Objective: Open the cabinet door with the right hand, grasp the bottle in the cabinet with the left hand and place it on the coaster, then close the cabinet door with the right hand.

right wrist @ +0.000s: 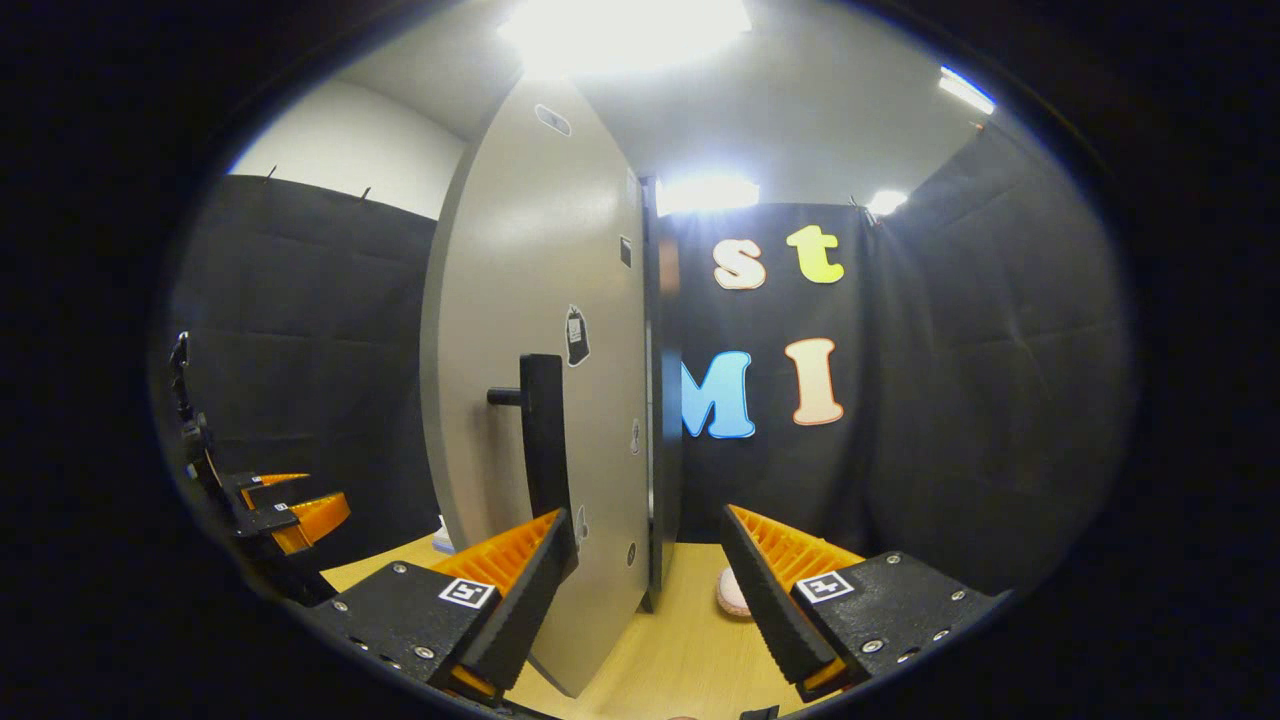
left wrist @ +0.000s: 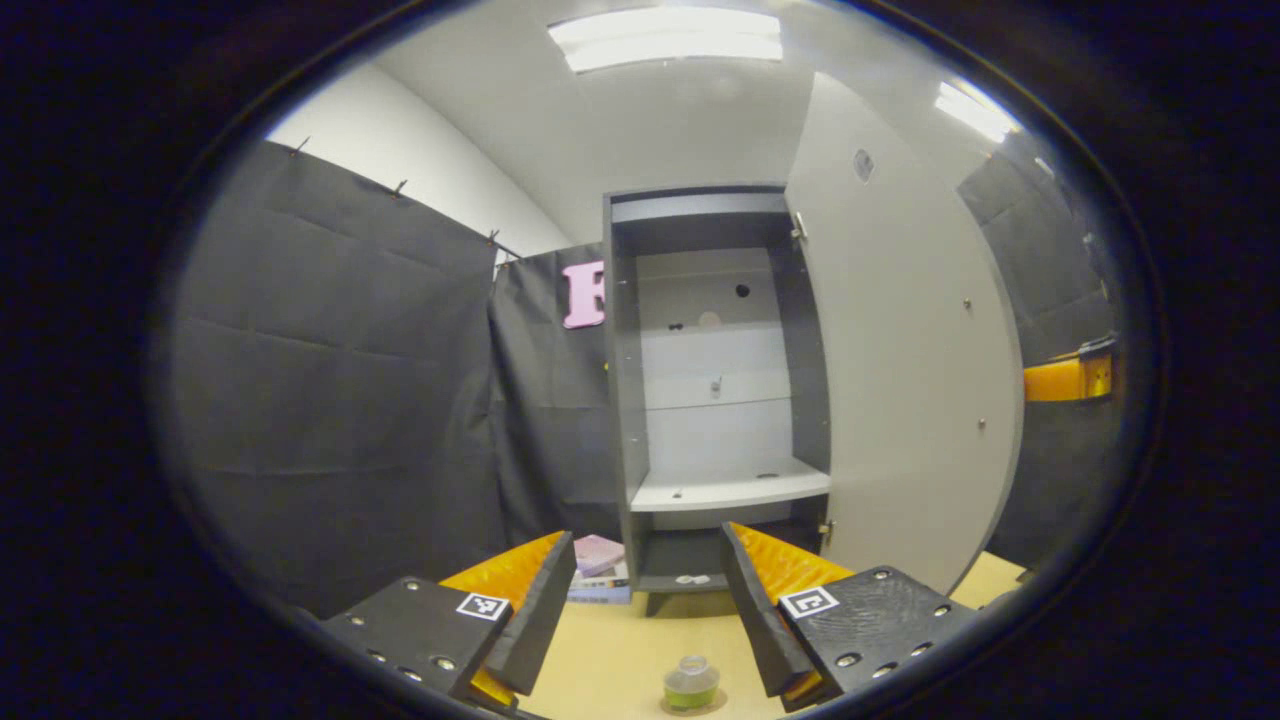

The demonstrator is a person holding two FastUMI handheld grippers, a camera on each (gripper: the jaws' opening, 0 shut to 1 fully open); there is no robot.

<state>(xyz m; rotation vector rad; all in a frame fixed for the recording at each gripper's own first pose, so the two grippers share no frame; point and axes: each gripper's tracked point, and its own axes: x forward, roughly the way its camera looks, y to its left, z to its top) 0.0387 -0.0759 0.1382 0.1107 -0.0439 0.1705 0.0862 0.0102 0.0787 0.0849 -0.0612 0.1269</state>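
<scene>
Standing open: cabinet door (left wrist: 900, 380) | bottle (left wrist: 691, 683) on table (left wrist: 620, 650) | left tongs (left wrist: 648, 610) wide | right tongs (right wrist: 648, 590) wide

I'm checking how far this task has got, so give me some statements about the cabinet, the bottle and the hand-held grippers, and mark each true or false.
1. The cabinet door stands open. True.
2. The bottle stands on a cabinet shelf. False: it is on the wooden table, in front of the cabinet.
3. The left hand-held gripper is shut on the bottle. False: its fingers are apart and hold nothing.
4. The right hand-held gripper is open, near the door's edge. True.
5. The door handle is a dark vertical bar. True.
</scene>
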